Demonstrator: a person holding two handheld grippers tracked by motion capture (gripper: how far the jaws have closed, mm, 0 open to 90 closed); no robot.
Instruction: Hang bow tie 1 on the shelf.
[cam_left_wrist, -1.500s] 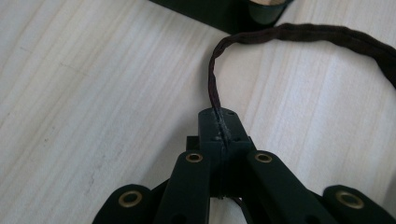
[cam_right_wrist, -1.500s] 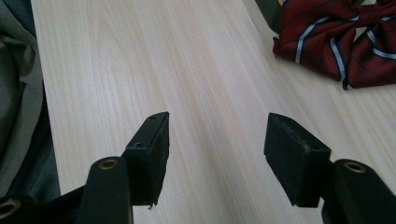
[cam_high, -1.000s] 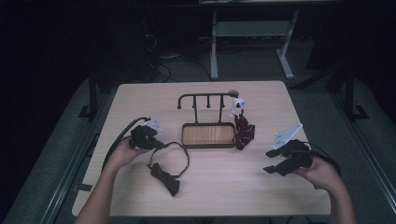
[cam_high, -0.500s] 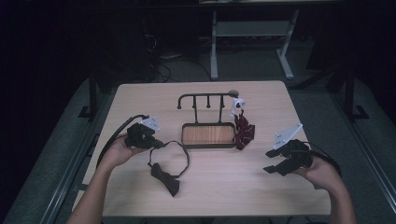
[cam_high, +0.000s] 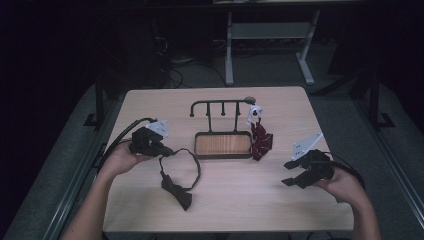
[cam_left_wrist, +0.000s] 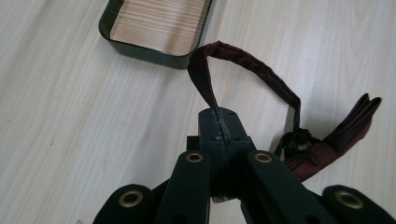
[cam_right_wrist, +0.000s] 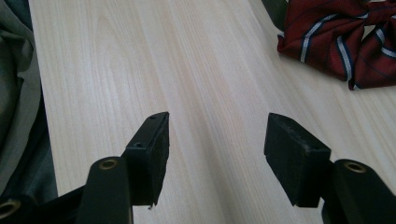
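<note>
Now the left tool (cam_left_wrist: 219, 122) pinches the dark maroon bow tie's (cam_left_wrist: 327, 140) looped strap; right tool (cam_right_wrist: 217, 154) spread.

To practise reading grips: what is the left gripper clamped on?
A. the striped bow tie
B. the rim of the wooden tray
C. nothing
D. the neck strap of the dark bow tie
D: in the left gripper view, the left gripper pinches the strap of the dark bow tie.

No readable text, label, brand, number or sign anywhere, none on the bench (cam_high: 225, 200), none on the wooden tray (cam_high: 223, 144), none on either bow tie, none on the rack
</note>
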